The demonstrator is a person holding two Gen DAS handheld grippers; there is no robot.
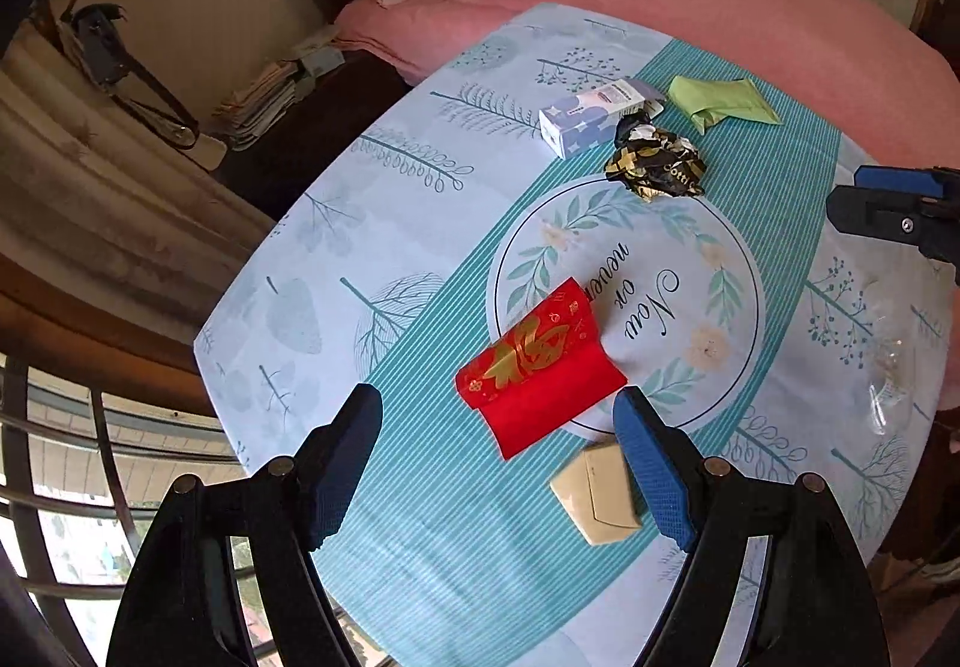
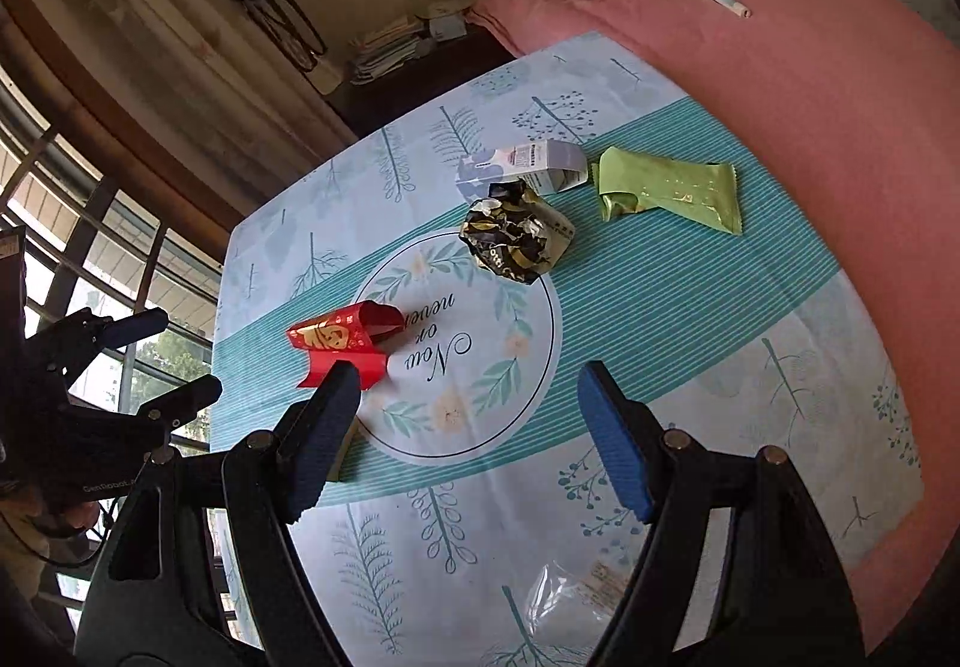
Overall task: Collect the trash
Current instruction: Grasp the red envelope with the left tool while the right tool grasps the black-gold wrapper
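Hovering over counter (image 1: pixel 420 547), left tool (image 1: pixel 498 463) gaping above red envelope (image 1: pixel 537 367); right tool (image 2: pixel 462 439) likewise spread, empty, near crumpled wrapper (image 2: pixel 516 238).

Daylight from window (image 2: pixel 90 259) at left; even, soft shadows. Strong fisheye bending, dark corners. Table (image 1: pixel 420 547) sharp.

On the counter (image 1: pixel 420 547), an envelope (image 1: pixel 540 373) lies at the middle beside a folded card (image 1: pixel 600 493) nearer the front edge. Toward the far edge, by the bed (image 1: pixel 780 18), a crumpled wrapper (image 1: pixel 657 165) touches a carton (image 1: pixel 591 117); a flat packet (image 1: pixel 720 102) lies just right.
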